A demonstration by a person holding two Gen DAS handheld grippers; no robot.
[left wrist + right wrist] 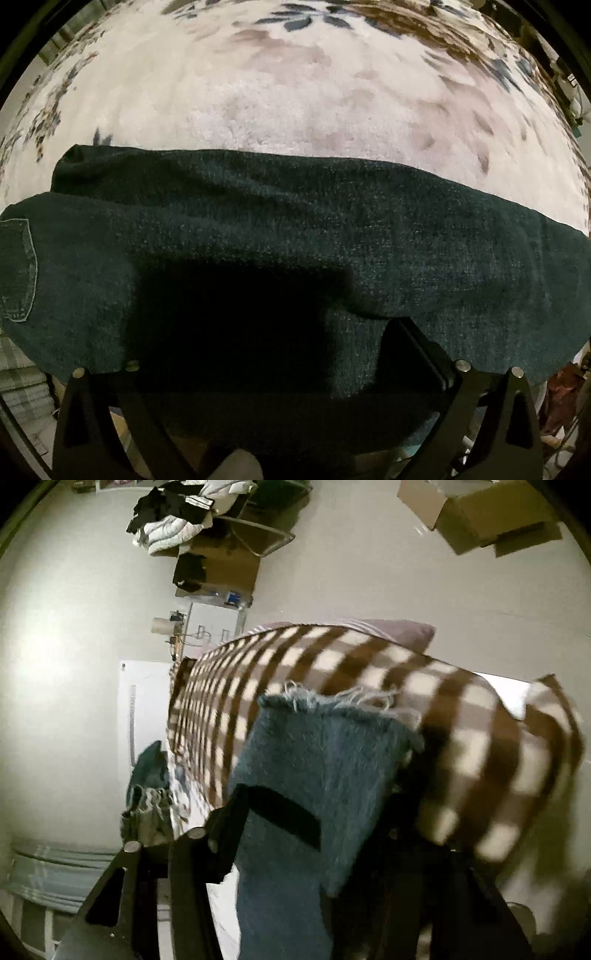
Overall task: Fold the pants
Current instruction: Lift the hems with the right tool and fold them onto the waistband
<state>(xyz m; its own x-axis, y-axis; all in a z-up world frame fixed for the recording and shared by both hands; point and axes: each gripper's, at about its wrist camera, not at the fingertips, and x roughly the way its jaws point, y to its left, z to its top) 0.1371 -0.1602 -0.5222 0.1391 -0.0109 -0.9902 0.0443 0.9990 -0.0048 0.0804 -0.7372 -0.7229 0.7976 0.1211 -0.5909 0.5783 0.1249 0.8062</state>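
Observation:
Dark blue-green jeans (295, 229) lie across a pale plush blanket (295, 103), a back pocket (18, 269) at the left edge. My left gripper (280, 354) is low over the near edge of the jeans; its right finger (417, 350) shows, the left finger is hidden under the denim, so its state is unclear. My right gripper (314, 812) is shut on a frayed jeans leg hem (325, 746) and holds it in the air. A second frayed hem (147, 801) hangs lower left.
A brown-and-cream checked blanket (406, 709) and a mauve pillow (406, 631) lie behind the lifted hem. Cardboard boxes (476, 513), a clothes pile (173, 520) and a white board (144, 701) lie on the floor. The plush blanket has a dark leaf pattern (306, 20).

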